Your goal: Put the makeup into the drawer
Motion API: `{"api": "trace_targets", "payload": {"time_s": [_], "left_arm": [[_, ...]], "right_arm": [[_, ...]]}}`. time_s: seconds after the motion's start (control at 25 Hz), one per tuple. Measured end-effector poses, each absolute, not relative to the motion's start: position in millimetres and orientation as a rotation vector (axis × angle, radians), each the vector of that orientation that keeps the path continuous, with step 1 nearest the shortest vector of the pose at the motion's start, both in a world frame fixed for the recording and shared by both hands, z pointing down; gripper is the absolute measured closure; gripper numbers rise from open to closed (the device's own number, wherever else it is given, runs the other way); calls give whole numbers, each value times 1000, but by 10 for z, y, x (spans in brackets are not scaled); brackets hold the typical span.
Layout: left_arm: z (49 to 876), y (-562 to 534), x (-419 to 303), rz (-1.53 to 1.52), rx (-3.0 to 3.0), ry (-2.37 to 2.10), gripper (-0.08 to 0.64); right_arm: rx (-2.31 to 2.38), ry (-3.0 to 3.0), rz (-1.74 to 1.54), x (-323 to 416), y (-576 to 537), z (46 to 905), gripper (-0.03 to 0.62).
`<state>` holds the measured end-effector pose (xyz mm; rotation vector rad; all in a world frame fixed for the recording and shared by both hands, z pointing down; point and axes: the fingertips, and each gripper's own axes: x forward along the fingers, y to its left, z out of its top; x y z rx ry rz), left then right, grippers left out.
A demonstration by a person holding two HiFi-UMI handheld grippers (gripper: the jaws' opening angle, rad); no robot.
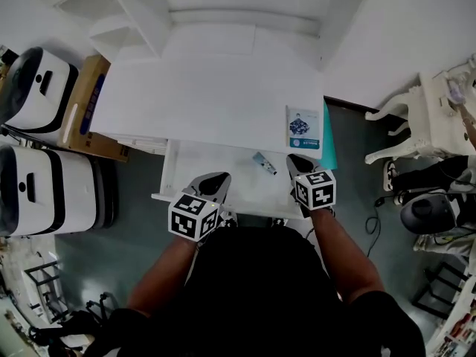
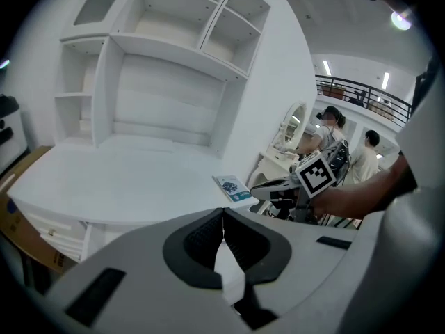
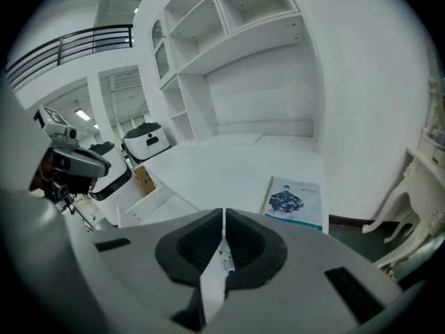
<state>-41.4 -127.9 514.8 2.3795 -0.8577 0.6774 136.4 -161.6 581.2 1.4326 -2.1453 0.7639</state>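
left gripper [image 1: 219, 178] is over the front of the open drawer [image 1: 169, 171], its fingers pressed together tip to tip with nothing between them. right gripper [image 1: 292, 159] is over the drawer's right end, and its fingers are closed flat on each other too, nothing pinched. and there's the makeup tube [image 1: 264, 163], lying on the white drawer floor, just to the left of the right fingers and apart from them, off to the right of the left fingers. in the right gripper view a sliver of it shows through the gap behind the closed fingertips. beyond both pairs of fingers the white counter [image 1: 208, 88] spreads out, with a booklet [image 1: 303, 129] lying flat on it just ahead of the right fingers, near the counter's right edge. past the counter, further ahead of the fingers, a white shelf unit [image 3: 229, 26] stands against the wall. well off to the left of the left fingers, a cardboard box [image 1: 91, 103] sits beside the counter
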Motion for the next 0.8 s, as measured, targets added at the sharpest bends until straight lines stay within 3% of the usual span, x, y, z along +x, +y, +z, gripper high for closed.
{"api": "trace_targets", "payload": {"time_s": [0.24, 0.52, 0.8], "left_arm": [[5205, -1290, -550, 667, 2331, -904, 549], [5215, -1271, -650, 658, 2298, -935, 549], [5205, -1323, -722, 642, 2275, -964, 549]], "right_arm": [[1464, -2044, 679, 1498, -2115, 6161, 560], [1462, -1916, 780, 1589, -2402, 6594, 505], [1462, -1821, 852, 1661, -2433, 6781, 502]]}}
